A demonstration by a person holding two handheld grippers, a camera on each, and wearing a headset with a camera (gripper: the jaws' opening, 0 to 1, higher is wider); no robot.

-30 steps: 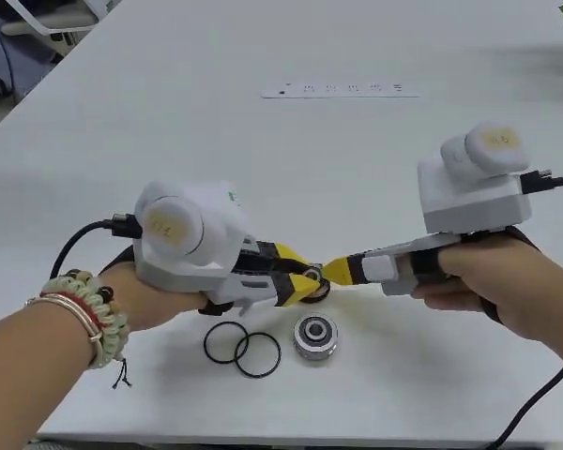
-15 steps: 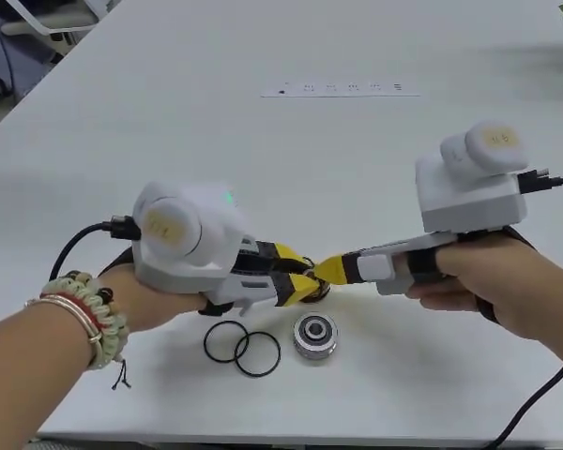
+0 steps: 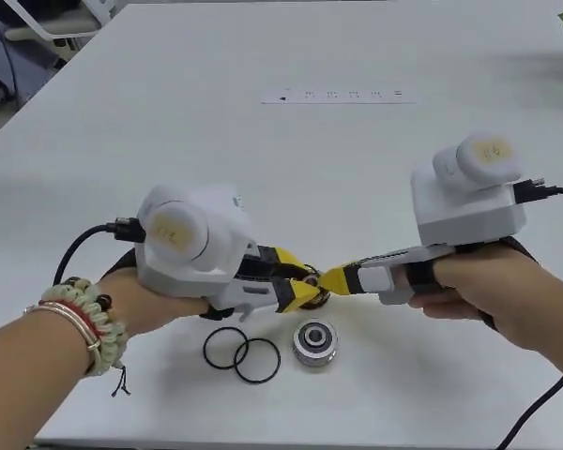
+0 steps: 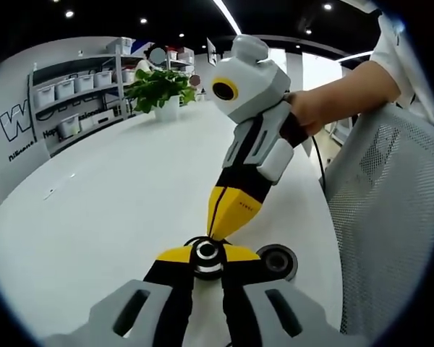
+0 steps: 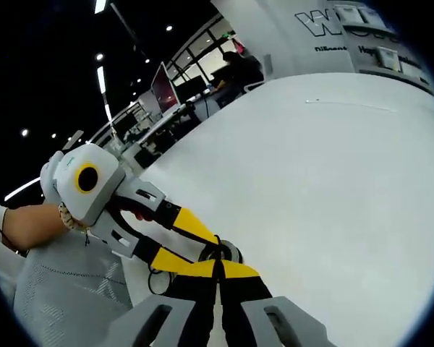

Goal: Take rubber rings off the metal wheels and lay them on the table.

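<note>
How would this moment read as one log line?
left hand-held gripper: shut on silver metal wheel | right hand-held gripper: shut, tips at that wheel | white table: two black rubber rings, second metal wheel

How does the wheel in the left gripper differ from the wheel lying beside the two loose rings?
The held wheel is clamped between the jaws of the left gripper, up off the table. The loose wheel lies flat on the table. The right gripper has its shut tips at the held wheel's edge, while no gripper touches the loose wheel. Both are small round metal wheels with dark centres.
</note>
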